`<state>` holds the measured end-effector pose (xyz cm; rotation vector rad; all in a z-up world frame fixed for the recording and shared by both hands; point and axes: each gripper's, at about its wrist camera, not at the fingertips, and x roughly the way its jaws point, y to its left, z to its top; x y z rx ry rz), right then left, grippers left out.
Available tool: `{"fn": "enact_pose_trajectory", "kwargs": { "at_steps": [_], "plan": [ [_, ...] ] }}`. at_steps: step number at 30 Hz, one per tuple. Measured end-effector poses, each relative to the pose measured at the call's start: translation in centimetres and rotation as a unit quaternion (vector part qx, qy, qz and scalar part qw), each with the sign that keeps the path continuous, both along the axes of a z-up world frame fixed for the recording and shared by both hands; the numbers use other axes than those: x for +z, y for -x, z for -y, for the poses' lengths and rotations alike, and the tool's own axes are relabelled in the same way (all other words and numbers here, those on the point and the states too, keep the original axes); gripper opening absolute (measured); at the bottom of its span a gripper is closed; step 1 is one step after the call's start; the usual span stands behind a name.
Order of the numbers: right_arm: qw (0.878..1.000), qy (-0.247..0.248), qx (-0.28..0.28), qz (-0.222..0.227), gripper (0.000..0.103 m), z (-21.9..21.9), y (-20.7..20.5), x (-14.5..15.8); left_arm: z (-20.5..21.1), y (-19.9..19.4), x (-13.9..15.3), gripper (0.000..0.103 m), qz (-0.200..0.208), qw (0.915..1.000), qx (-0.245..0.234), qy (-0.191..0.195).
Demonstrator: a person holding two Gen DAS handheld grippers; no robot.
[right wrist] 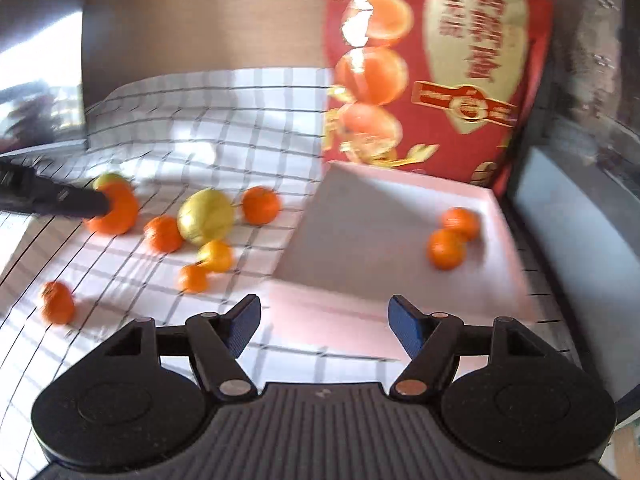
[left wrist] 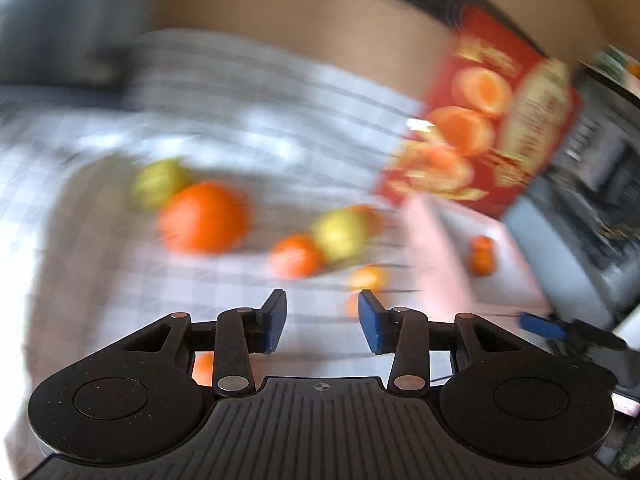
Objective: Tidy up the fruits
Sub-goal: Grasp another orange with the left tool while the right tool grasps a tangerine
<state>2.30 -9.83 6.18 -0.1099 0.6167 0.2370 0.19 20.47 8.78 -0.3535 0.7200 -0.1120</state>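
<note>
Several oranges and two yellow-green fruits lie loose on a checked cloth (right wrist: 224, 120). A big orange (left wrist: 202, 218) and a yellow fruit (left wrist: 340, 232) show in the blurred left wrist view. In the right wrist view the yellow fruit (right wrist: 206, 216) sits among small oranges (right wrist: 162, 234). A white tray (right wrist: 360, 220) holds two oranges (right wrist: 446, 248). My left gripper (left wrist: 322, 322) is open and empty above the cloth; it also shows in the right wrist view (right wrist: 60, 200) near the big orange (right wrist: 116, 208). My right gripper (right wrist: 324, 326) is open and empty at the tray's near edge.
A red box lid printed with oranges (right wrist: 436, 68) stands upright behind the tray. A wooden wall (right wrist: 200, 32) runs behind the cloth. A dark cabinet and grey ledge (right wrist: 568, 208) stand to the right of the tray.
</note>
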Motion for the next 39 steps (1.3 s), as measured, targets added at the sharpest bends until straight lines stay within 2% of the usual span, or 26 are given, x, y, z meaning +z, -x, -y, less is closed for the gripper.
{"fn": "enact_pose_trajectory", "kwargs": {
  "at_steps": [6,11,15,19,22,24,29,32,39],
  "plan": [
    [0.999,0.001,0.032,-0.022,0.075,-4.7,1.4,-1.6,-6.5,3.9,-1.5,0.044,-0.025,0.9936,0.11,0.007],
    [0.997,0.009,0.075,-0.031,0.075,-7.7,2.4,-1.9,-8.8,5.6,-1.7,0.044,-0.021,0.9887,0.148,0.006],
    [0.995,0.02,0.089,-0.032,0.075,-9.0,2.8,-2.1,-9.1,5.8,-2.2,0.044,-0.025,0.9907,0.133,0.008],
    [0.995,0.022,0.088,-0.045,0.075,-9.5,3.2,-2.6,-7.8,5.1,-2.6,0.044,-0.026,0.9966,0.077,0.011],
    [0.994,0.027,0.093,-0.051,0.075,-9.6,3.5,-2.9,-5.9,4.1,-2.4,0.044,-0.023,0.9993,0.028,-0.012],
    [0.994,0.032,0.089,-0.05,0.075,-9.6,3.7,-3.1,-4.6,3.5,-2.4,0.044,-0.021,0.9994,0.012,-0.026],
    [0.996,0.053,0.071,-0.013,0.073,-10.1,2.9,-2.6,-3.7,2.6,-2.6,0.044,-0.022,0.9996,0.001,-0.014],
    [0.997,0.047,0.061,-0.017,0.052,-10.8,0.9,-2.2,-3.7,2.8,-2.9,0.044,-0.027,0.9996,-0.004,-0.013],
    [0.999,0.032,0.036,-0.021,0.052,-13.4,-4.1,-2.8,-4.8,4.5,-3.2,0.044,-0.036,0.9993,-0.003,-0.01]
  ]
}}
